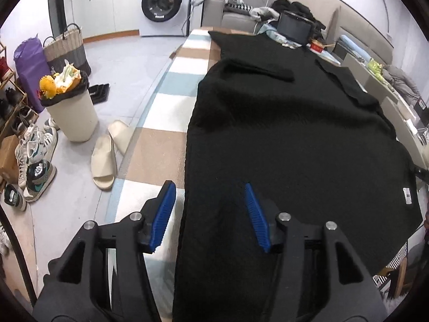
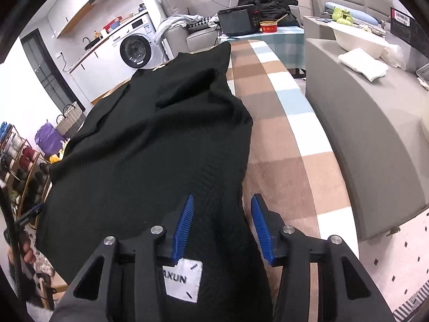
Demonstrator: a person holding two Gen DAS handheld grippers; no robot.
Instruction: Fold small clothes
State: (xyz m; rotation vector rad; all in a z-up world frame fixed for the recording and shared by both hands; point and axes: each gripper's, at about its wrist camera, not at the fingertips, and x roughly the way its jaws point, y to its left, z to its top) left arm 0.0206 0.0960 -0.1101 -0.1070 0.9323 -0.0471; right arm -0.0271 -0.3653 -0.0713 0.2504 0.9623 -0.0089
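Garment: a black, textured knit garment (image 1: 281,134) is spread flat over a long surface covered with a checked cloth of beige, white and pale-blue squares (image 1: 161,139); it is seen from both wrist views, with one sleeve folded across the upper body.
Label: a white sewn-in label with dark lettering (image 2: 183,280) is seen on the near edge of the garment, just below the right gripper's left pad.
Left gripper: the black two-finger left gripper with blue ribbed pads (image 1: 209,216) is held over the garment's near left edge; the jaws are parted, one pad over the checked cloth and the other over the black knit, and nothing is pinched between them.
Right gripper: the matching right gripper (image 2: 224,228) is held over the garment's near right edge; the jaws are likewise parted, the fabric edge lying below the gap and pressed by neither pad.
Floor at left: a cream waste bin lined with a black bag and filled to the top (image 1: 71,107), a pair of cream slides (image 1: 107,153) and several trainers (image 1: 34,158) are seen beside the covered surface.
Background: a white front-loading washing machine (image 1: 162,5) is set against the far wall.
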